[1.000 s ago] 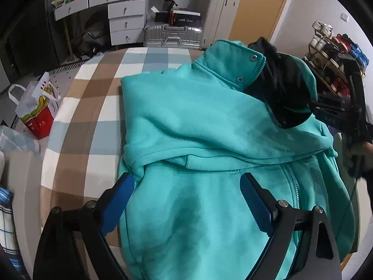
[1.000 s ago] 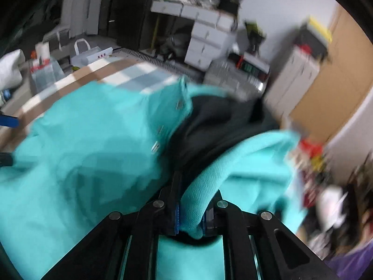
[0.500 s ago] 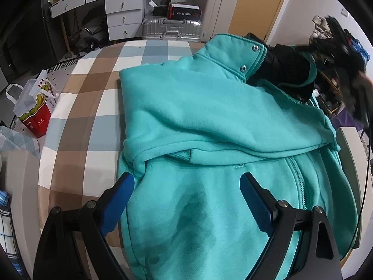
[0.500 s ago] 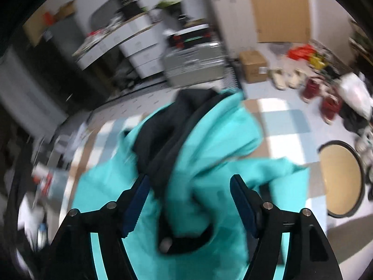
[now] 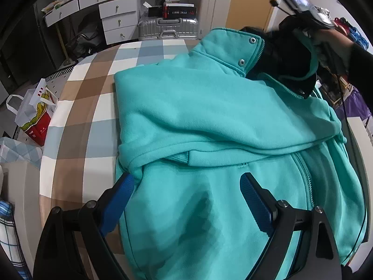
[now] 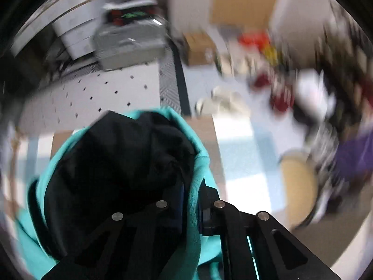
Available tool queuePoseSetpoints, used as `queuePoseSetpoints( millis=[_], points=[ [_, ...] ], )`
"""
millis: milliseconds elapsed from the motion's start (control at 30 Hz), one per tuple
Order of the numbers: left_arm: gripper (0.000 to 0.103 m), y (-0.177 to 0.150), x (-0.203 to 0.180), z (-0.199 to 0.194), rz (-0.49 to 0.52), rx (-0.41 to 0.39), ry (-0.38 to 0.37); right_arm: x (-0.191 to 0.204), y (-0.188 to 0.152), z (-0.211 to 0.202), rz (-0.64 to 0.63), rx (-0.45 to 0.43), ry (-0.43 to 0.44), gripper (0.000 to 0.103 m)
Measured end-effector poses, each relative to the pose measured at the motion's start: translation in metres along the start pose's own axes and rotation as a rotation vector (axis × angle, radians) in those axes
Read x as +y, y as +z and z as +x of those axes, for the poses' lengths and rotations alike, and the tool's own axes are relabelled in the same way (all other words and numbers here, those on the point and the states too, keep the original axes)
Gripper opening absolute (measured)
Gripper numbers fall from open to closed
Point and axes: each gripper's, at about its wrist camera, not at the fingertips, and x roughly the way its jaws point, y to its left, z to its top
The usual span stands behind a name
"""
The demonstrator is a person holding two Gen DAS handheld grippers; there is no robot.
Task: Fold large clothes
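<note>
On the checkered tablecloth [image 5: 77, 107] I see the teal hooded jacket [image 5: 209, 121] lying partly folded. My left gripper [image 5: 186, 186] hangs just above its lower front, jaws spread wide and gripping nothing. Over at the right, my right gripper [image 6: 191, 200] has just been closing; its jaws now pinch the teal rim of the black-lined hood [image 6: 130, 154].

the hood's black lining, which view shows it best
The right wrist view: the black lining fills the near frame, and the right hand-held gripper, whose jaws have just been closing, is shut on the hood's teal edge. The left wrist view shows it small and far, beyond the collar.
</note>
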Motion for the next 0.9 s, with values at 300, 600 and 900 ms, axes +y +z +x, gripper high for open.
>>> queuePoseSetpoints(
  millis=[300,600,900],
  points=[
    [0.090,0.023,-0.001,-0.049,0.015,-0.251,0.048,0.060,-0.105,-0.190,-0.459,-0.741,-0.030,0.006],
    [0.090,0.129,0.004,-0.076,0.036,-0.504,0.038,0.064,-0.218,-0.221,-0.474,-0.827,0.101,0.006],
    [0.090,0.228,-0.021,-0.020,0.138,-0.306,-0.103,0.050,-0.237,-0.214,-0.432,-0.800,0.178,0.006]
  ],
)
